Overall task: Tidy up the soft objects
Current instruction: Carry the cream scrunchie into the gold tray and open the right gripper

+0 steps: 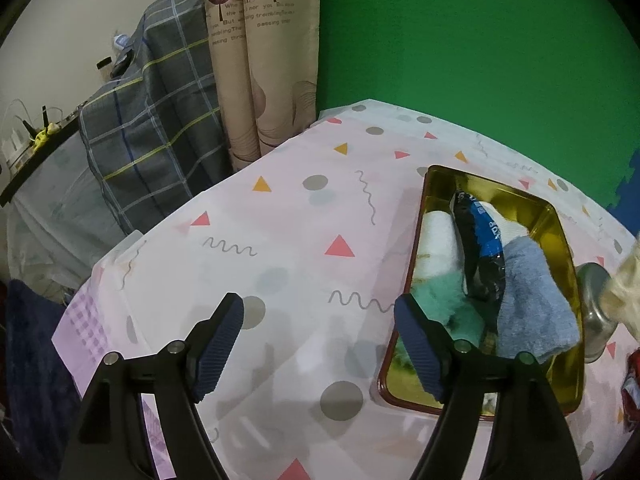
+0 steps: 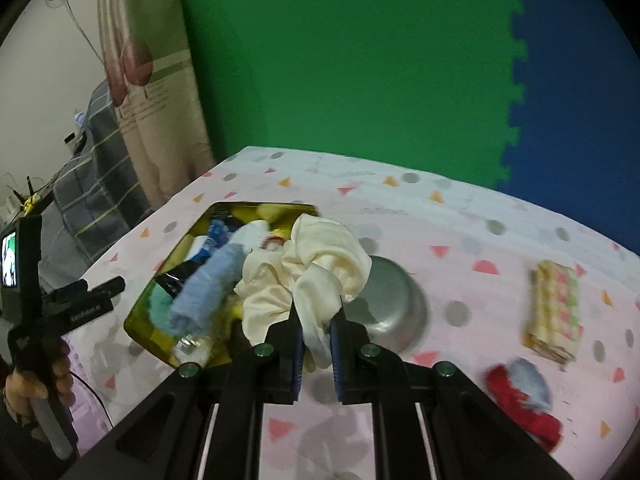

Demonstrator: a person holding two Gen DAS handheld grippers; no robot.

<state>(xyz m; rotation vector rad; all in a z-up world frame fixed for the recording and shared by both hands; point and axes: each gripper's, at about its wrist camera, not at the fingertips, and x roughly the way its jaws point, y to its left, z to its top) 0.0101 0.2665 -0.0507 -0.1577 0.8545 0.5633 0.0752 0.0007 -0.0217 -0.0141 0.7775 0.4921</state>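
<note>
A gold tin tray point(image 1: 566, 240) point(image 2: 140, 312) sits on the patterned tablecloth. It holds a blue towel point(image 1: 532, 304) point(image 2: 208, 284), a green fluffy cloth point(image 1: 444, 300), a white roll point(image 1: 438, 236) and a dark blue packet point(image 1: 480, 240). My right gripper point(image 2: 316, 316) is shut on a cream cloth point(image 2: 320, 264), held above the table between the tray and a metal bowl point(image 2: 392, 304). My left gripper point(image 1: 320, 316) is open and empty, beside the tray's left edge.
A folded yellow checked cloth point(image 2: 554, 312) and a red and blue sock point(image 2: 520, 392) lie on the table at the right. The bowl also shows in the left wrist view point(image 1: 596, 300). A plaid-covered object point(image 1: 152, 120) and a curtain point(image 1: 260, 60) stand beyond the table's left edge.
</note>
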